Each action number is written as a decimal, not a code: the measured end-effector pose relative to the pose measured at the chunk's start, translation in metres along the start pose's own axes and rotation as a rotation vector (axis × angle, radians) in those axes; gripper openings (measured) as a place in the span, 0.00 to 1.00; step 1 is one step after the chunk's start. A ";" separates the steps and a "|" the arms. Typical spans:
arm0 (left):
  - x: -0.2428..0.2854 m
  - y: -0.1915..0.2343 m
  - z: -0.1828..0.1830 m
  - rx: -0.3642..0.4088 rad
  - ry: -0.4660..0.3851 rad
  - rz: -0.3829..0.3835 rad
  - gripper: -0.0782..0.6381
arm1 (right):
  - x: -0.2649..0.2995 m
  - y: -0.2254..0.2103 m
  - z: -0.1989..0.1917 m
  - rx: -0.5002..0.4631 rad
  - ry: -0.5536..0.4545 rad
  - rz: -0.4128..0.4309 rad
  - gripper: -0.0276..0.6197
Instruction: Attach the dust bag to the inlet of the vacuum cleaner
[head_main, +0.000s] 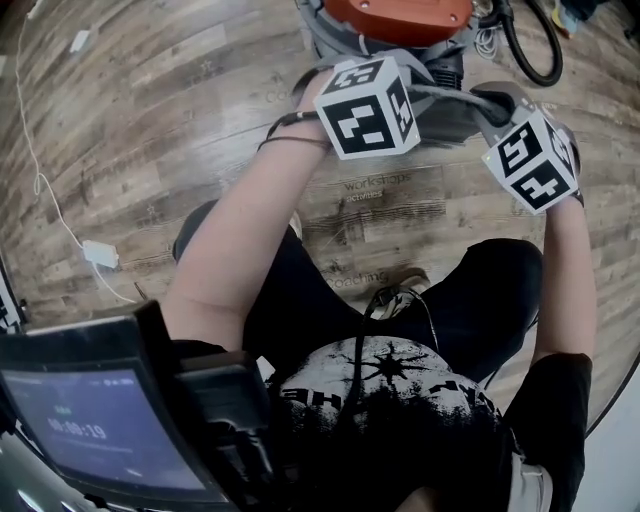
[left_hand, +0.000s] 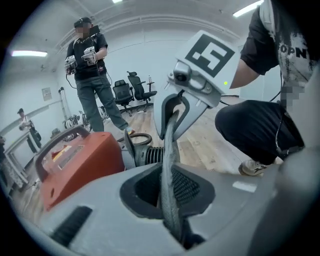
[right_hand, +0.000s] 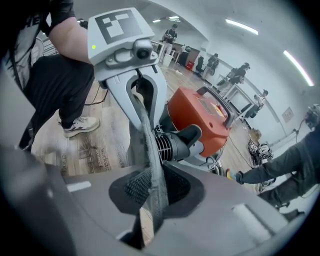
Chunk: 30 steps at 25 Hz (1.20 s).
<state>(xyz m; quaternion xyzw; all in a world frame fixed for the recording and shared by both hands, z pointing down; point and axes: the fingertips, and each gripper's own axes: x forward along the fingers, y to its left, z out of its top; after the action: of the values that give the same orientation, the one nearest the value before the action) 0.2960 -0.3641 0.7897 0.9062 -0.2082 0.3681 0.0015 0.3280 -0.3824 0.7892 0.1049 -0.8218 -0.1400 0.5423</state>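
Fingers (left_hand: 192, 187) of left gripper (left_hand: 167, 182) and right gripper (right_hand: 152, 185) nearly together, both pairs clamped on grey dust bag (left_hand: 169, 150) edge.

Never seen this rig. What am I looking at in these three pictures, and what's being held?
No robot here: a person crouches on a wooden floor with handheld tongs in each hand. The head view looks down from the person's head; the marker cubes are part of the tongs. The other two views come from cameras riding on each pair of tongs, looking along the jaws. The left tongs and right tongs are both shut on one grey dust bag, stretched between them. Beyond stands the orange vacuum cleaner with its black ribbed hose connector.
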 end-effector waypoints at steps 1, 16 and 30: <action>0.002 0.001 -0.007 -0.014 0.016 0.001 0.15 | -0.001 0.000 0.006 -0.021 0.002 -0.004 0.11; 0.007 0.006 0.032 0.062 -0.034 0.089 0.16 | 0.023 -0.008 -0.025 0.113 0.024 -0.033 0.11; 0.008 0.010 -0.006 -0.048 0.052 0.033 0.15 | 0.002 -0.015 0.012 -0.065 0.065 -0.105 0.09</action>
<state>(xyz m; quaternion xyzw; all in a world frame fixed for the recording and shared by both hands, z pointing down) 0.2934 -0.3752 0.7980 0.8925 -0.2319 0.3862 0.0228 0.3166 -0.3961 0.7816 0.1347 -0.7921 -0.1914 0.5637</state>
